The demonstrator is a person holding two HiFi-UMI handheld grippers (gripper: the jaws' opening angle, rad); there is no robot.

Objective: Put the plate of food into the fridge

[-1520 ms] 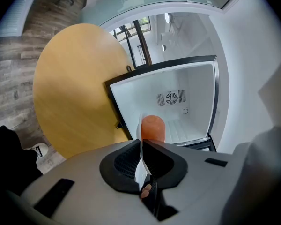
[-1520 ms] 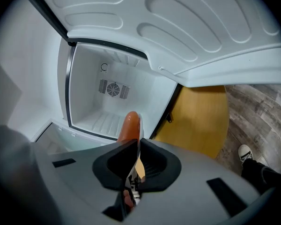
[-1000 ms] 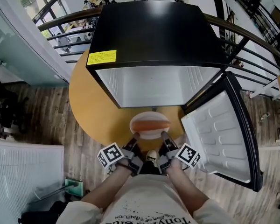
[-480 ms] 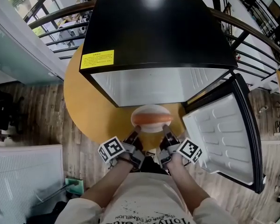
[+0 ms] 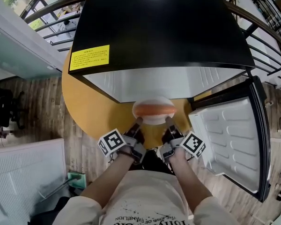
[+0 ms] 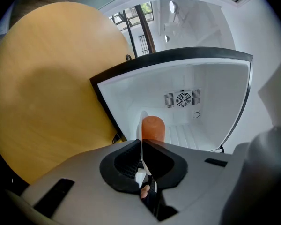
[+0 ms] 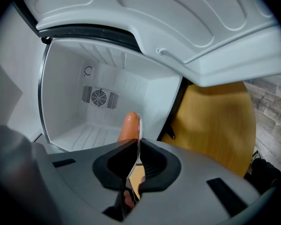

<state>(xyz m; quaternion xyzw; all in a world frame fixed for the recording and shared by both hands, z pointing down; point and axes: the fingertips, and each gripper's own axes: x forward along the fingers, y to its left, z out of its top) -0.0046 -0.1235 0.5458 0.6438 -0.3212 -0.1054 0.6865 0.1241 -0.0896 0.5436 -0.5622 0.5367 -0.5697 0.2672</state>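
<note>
At the open fridge [image 5: 159,27] mouth, head view: the plate [image 5: 154,119] with orange food [image 5: 153,109] hangs between left gripper [image 5: 139,121] and right gripper [image 5: 168,120], over the table [image 5: 93,111]. Left gripper view: jaws clamp the plate's rim. Right gripper view: jaws pinch the opposite rim, fridge interior beyond.

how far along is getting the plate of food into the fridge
Done: the fridge door stands open, and the left gripper and right gripper are each shut on the rim of the plate. In hand: the plate hangs at the mouth of the fridge. Left: set it inside and release.
</note>
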